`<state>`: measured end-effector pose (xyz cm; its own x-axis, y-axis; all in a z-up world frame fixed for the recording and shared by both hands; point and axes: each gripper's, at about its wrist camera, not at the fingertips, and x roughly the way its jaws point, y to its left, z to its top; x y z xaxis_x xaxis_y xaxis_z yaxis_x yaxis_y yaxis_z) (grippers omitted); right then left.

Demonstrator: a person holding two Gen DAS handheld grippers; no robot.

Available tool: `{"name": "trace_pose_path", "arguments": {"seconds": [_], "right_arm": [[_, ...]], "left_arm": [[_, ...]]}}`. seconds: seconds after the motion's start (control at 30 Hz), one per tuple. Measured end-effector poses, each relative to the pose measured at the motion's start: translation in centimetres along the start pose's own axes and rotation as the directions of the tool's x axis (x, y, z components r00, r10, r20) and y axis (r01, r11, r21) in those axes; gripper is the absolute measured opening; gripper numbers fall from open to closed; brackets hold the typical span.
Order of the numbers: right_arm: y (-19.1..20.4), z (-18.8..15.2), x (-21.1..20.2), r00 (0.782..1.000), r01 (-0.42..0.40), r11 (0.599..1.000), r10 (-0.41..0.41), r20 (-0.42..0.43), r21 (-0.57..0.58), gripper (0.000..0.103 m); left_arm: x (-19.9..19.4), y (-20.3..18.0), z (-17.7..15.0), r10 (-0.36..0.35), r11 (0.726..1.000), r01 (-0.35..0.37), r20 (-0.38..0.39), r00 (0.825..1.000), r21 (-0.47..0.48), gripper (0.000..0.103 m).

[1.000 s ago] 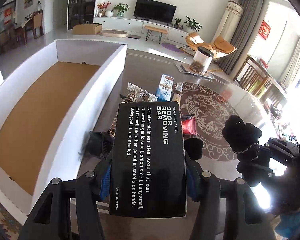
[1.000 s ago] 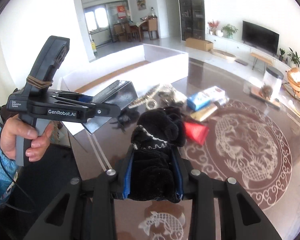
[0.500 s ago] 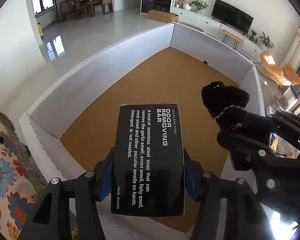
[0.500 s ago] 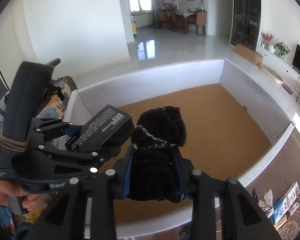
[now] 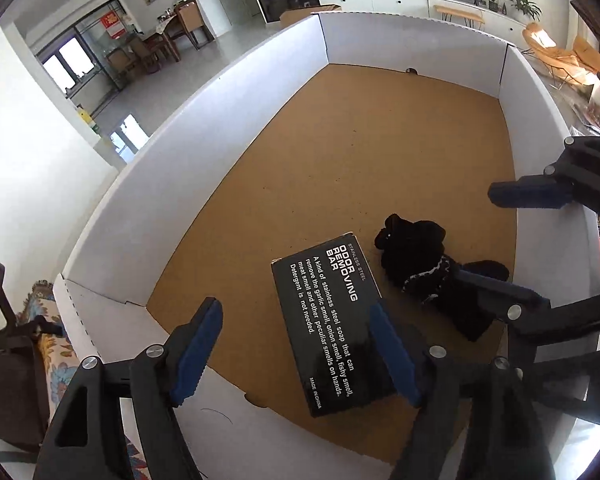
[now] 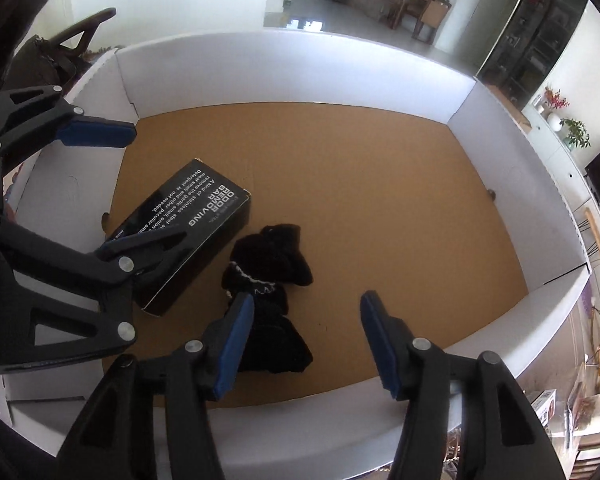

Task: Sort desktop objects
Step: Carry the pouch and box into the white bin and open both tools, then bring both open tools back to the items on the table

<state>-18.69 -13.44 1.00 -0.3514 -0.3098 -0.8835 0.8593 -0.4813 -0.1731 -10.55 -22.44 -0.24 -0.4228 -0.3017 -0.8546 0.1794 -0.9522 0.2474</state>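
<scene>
A black box (image 5: 332, 320) printed "Odor Removing Bar" lies flat on the brown floor of a big white-walled cardboard box (image 5: 236, 92). A black fabric piece (image 5: 420, 264) with white trim lies right beside it. Both also show in the right wrist view, the black box (image 6: 188, 232) and the fabric (image 6: 272, 292). My left gripper (image 5: 296, 344) is open and empty above the black box. My right gripper (image 6: 304, 340) is open and empty above the fabric. Each gripper shows in the other's view, the right gripper (image 5: 516, 244) and the left gripper (image 6: 128, 188).
The cardboard box's white walls (image 6: 340, 68) surround a wide bare brown floor (image 6: 360, 184). A patterned rug (image 5: 52, 344) and a dark chair (image 5: 4, 360) lie outside its near left corner. Small packages (image 6: 544, 408) sit on the table beyond the right wall.
Both grippers have opened. The black box and the black fabric have dropped from them onto the cardboard box's floor. Earlier both grippers swung from the table over to the cardboard box.
</scene>
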Motion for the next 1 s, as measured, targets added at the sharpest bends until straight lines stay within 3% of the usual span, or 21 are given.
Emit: {"name": "trace_pose_path", "arguments": {"seconds": [0.33, 0.43, 0.47, 0.5, 0.57, 0.6, 0.67, 0.73, 0.8, 0.9, 1.0], "right_arm": [[-0.4, -2.3, -1.0, 0.999, 0.035, 0.999, -0.035, 0.011, -0.003, 0.057], [-1.0, -2.7, -2.3, 0.993, 0.071, 0.997, -0.074, 0.092, 0.042, 0.057], [-1.7, -3.0, -3.4, 0.984, 0.073, 0.993, -0.087, 0.157, 0.088, 0.060], [-2.6, -3.5, -4.9, 0.970, 0.075, 0.987, -0.105, 0.220, 0.142, 0.072], [-4.5, -5.2, -8.4, 0.924, 0.088, 0.955, -0.184, 0.336, 0.282, 0.091], [-5.4, -6.6, -10.2, 0.896, 0.078, 0.934, -0.219, 0.387, 0.349, 0.101], [-6.8, -10.1, -13.7, 0.839, 0.082, 0.883, -0.311, 0.446, 0.462, 0.103], [-7.2, -14.3, -16.4, 0.813, 0.096, 0.845, -0.372, 0.448, 0.526, 0.103], [-8.1, -18.2, -17.5, 0.820, 0.120, 0.816, -0.403, 0.406, 0.566, 0.103], [-8.5, -25.9, -18.1, 0.865, 0.161, 0.769, -0.412, 0.288, 0.618, 0.103], [-8.6, -33.3, -18.3, 0.902, 0.204, 0.708, -0.405, 0.152, 0.676, 0.103]], "left_arm": [[-1.7, -2.3, -1.2, 0.028, 0.999, -0.026, 0.065, 0.997, -0.027, 0.075], [-4.4, -2.1, -2.0, 0.059, 0.997, -0.048, 0.181, 0.982, -0.065, 0.075], [-6.0, -2.3, -2.3, 0.067, 0.996, -0.050, 0.235, 0.970, -0.075, 0.076], [-7.6, -2.4, -2.8, 0.071, 0.995, -0.049, 0.282, 0.957, -0.085, 0.078], [-11.0, -2.8, -4.0, 0.045, 0.994, -0.005, 0.362, 0.931, -0.110, 0.103], [-12.6, -2.9, -4.3, 0.013, 0.993, 0.038, 0.407, 0.913, -0.116, 0.103], [-15.8, -4.3, -5.4, -0.055, 0.988, 0.116, 0.470, 0.881, -0.103, 0.103], [-17.8, -6.3, -5.9, -0.145, 0.978, 0.201, 0.496, 0.856, -0.061, 0.103], [-18.9, -8.7, -6.5, -0.251, 0.957, 0.289, 0.484, 0.838, -0.004, 0.103], [-18.7, -13.2, -7.3, -0.400, 0.911, 0.403, 0.411, 0.819, 0.083, 0.103], [-17.3, -18.8, -8.6, -0.452, 0.892, 0.432, 0.330, 0.829, 0.135, 0.103]]}}
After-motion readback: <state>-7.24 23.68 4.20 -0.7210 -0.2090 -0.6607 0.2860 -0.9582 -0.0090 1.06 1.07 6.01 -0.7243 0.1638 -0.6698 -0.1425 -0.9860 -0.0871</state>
